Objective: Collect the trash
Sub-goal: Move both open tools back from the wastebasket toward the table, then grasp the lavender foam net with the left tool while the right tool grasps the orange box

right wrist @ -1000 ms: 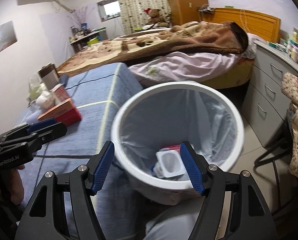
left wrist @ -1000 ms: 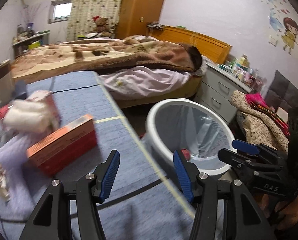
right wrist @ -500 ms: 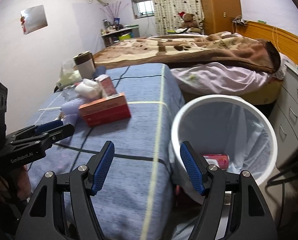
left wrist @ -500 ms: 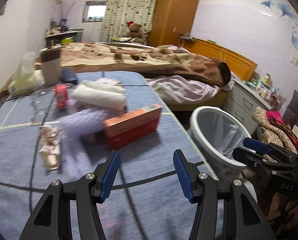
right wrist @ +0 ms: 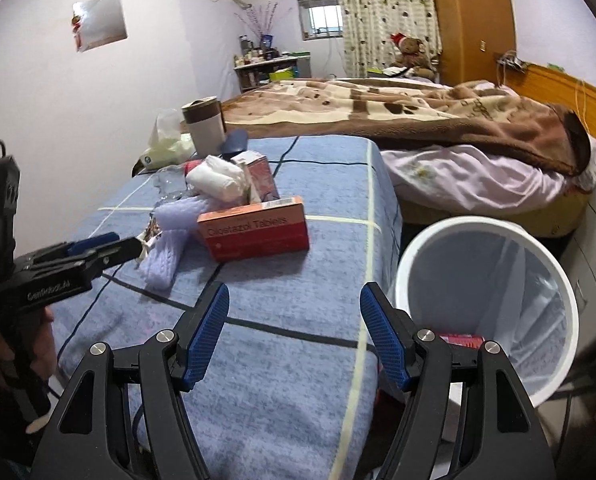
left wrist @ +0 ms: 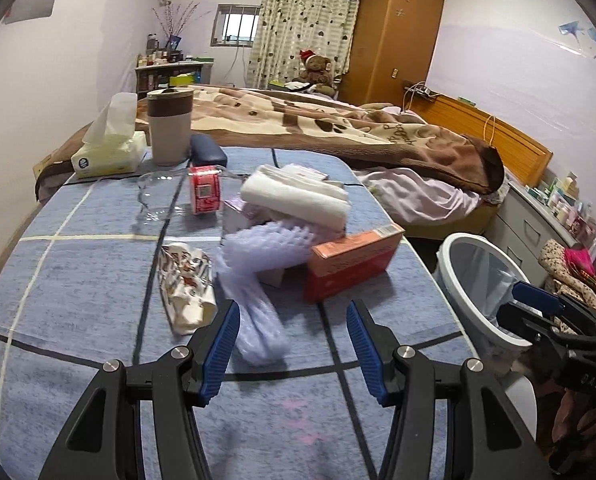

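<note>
A pile of trash lies on the blue checked table (left wrist: 77, 280): an orange tablet box (left wrist: 352, 260), a lilac foam net (left wrist: 257, 280), a crumpled printed wrapper (left wrist: 185, 284), a white folded wad (left wrist: 293, 196) and a small red carton (left wrist: 204, 190). My left gripper (left wrist: 293, 340) is open and empty, just short of the foam net. My right gripper (right wrist: 293, 332) is open and empty over the table's near right edge, with the orange box (right wrist: 255, 232) ahead. The white bin (right wrist: 486, 304) stands to the right of the table, with a red item inside.
A tissue box (left wrist: 109, 152), a beige cup (left wrist: 169, 126) and a clear plastic piece (left wrist: 153, 196) sit at the table's far end. A bed with a brown blanket (left wrist: 338, 124) lies behind. Drawers (left wrist: 538, 220) stand beyond the bin (left wrist: 478, 280).
Both grippers have swung left, away from the bin and toward the table. The trash pile is now ahead of the left gripper. Both stayed open and empty.
</note>
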`<state>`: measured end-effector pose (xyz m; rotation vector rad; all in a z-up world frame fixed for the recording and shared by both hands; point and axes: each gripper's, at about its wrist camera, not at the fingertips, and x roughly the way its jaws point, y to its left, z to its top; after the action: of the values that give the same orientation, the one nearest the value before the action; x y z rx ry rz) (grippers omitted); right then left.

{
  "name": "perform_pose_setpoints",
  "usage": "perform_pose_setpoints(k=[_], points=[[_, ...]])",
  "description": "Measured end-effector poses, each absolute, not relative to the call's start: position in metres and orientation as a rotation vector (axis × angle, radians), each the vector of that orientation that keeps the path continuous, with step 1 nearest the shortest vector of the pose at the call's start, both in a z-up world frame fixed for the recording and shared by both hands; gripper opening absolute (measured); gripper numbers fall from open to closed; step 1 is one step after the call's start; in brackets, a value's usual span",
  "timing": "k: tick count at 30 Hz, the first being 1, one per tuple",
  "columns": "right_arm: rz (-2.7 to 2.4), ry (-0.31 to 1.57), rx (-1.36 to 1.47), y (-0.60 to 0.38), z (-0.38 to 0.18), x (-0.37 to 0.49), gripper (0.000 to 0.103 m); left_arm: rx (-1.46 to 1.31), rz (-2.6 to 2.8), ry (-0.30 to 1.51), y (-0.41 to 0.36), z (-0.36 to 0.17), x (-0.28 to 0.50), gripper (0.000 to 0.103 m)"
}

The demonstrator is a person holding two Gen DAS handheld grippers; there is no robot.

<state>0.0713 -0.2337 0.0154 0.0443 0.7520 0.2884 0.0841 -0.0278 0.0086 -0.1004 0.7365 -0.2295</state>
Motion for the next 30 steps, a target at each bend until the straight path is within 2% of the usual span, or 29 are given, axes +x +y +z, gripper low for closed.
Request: perform_pose_setpoints(k=[19,22,28,29,30], points=[[0.311,0.807,0.078,-0.23,0.008,0.108,0.07,-0.015,-0.275,0.756,-0.022,-0.008,0.161,0.056],[0.306,0.817,0.087,-0.23,0.006,0.114,0.07,0.002,-0.315,0.753,-0.027,-0.01,0.169,0.064],[0.314,0.829,0.092,-0.229,0.004,0.118,0.07,0.036,-0.357,0.77,-0.029,-0.018,0.174,0.064],[0.316,0.831,0.094,-0.228,0.003,0.119,0.07,0.047,-0.354,0.768,-0.03,-0.019,0.174,0.06],[0.318,0.833,0.095,-0.228,0.003,0.119,0.07,0.055,-0.35,0.769,-0.031,-0.02,0.174,0.049]])
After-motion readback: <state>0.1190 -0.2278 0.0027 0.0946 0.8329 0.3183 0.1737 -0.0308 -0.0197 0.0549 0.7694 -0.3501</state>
